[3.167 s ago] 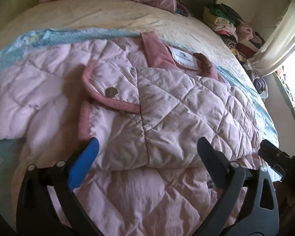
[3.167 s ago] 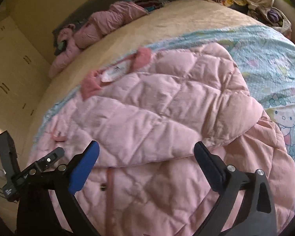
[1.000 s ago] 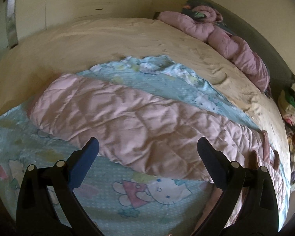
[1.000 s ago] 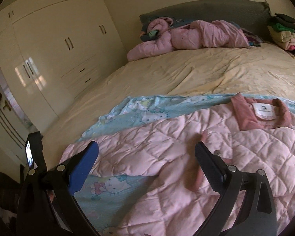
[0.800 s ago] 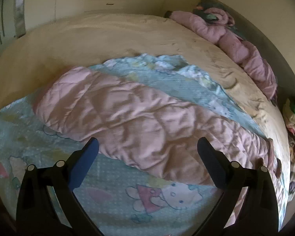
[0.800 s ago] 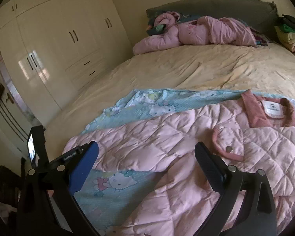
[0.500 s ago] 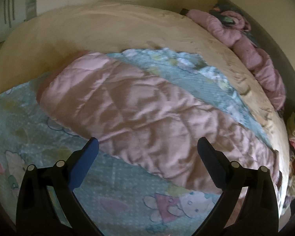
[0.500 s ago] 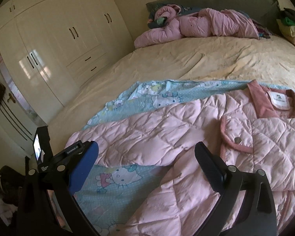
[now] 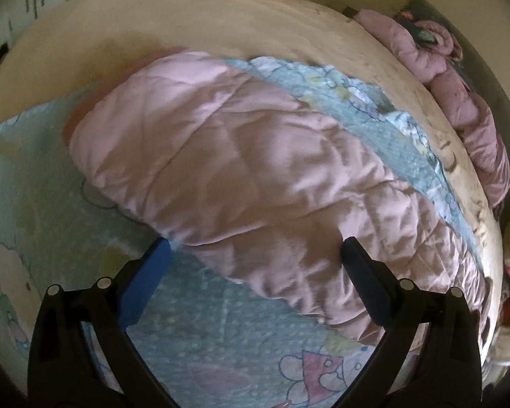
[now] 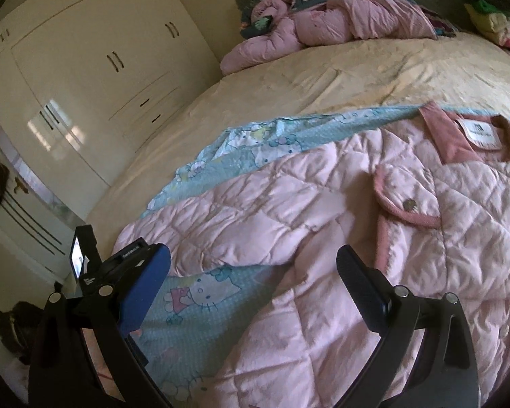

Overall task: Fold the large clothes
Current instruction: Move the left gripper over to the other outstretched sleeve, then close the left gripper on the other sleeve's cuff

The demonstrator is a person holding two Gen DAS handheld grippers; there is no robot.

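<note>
A: Bedroom, midday: a pink quilted jacket (image 10: 374, 224) lies on a blue cartoon sheet (image 10: 200, 295) across the bed (image 10: 323, 78), one sleeve (image 9: 227, 176) stretched out sideways.

B: And the grippers?

A: The left gripper (image 9: 255, 255) hovers low over the sleeve, jaws spread wide, nothing in them. The right gripper (image 10: 251, 261) hangs over the jacket's body, jaws equally wide and empty.

B: Which step is this?

A: Likely the sleeve fold. The front looks partly folded already; the sleeve is not yet brought in.

B: Next move?

A: Probably closing the left jaws on the sleeve's near edge, then carrying it across the body toward the collar (image 10: 472, 142).
</note>
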